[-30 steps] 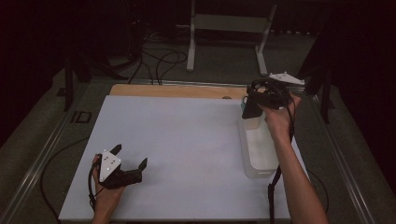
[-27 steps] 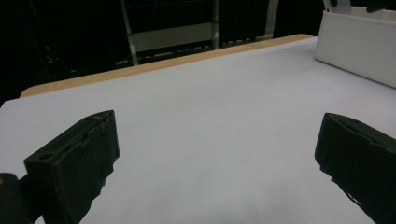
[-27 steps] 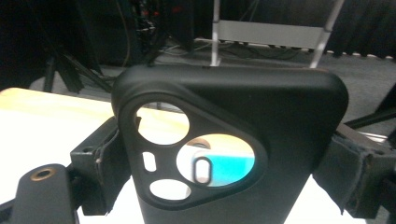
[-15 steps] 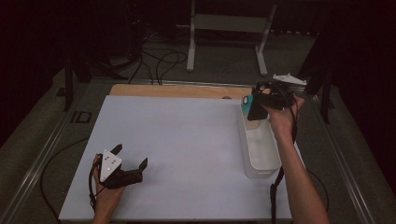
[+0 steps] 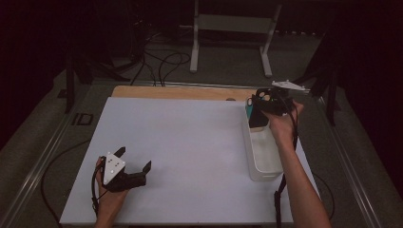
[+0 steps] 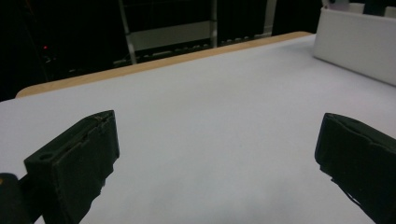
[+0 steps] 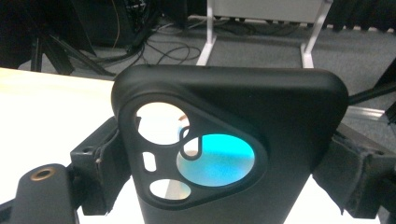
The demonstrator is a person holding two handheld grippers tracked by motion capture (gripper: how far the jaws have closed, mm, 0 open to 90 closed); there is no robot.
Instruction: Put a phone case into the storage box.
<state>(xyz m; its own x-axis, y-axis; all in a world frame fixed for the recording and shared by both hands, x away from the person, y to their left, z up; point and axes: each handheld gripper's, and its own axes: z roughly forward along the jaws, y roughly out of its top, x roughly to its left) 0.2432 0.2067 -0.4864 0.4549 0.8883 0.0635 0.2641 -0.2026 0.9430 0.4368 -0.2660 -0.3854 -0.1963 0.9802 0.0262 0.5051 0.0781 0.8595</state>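
Observation:
My right gripper is shut on a black phone case, holding it upright over the far end of a white bin. In the right gripper view the phone case stands between both jaws, its camera cutout facing me. Something teal shows through that cutout, and I cannot tell what it is. A teal thing also sits at the bin's far left corner. My left gripper rests open on the white table top at the near left, nothing between its jaws.
The bin stands along the table's right side. A wooden strip edges the far side. Beyond it are a metal stand and cables on the dark floor.
My right gripper has sunk slightly with the phone case over the bin's far end. The left gripper has stayed put.

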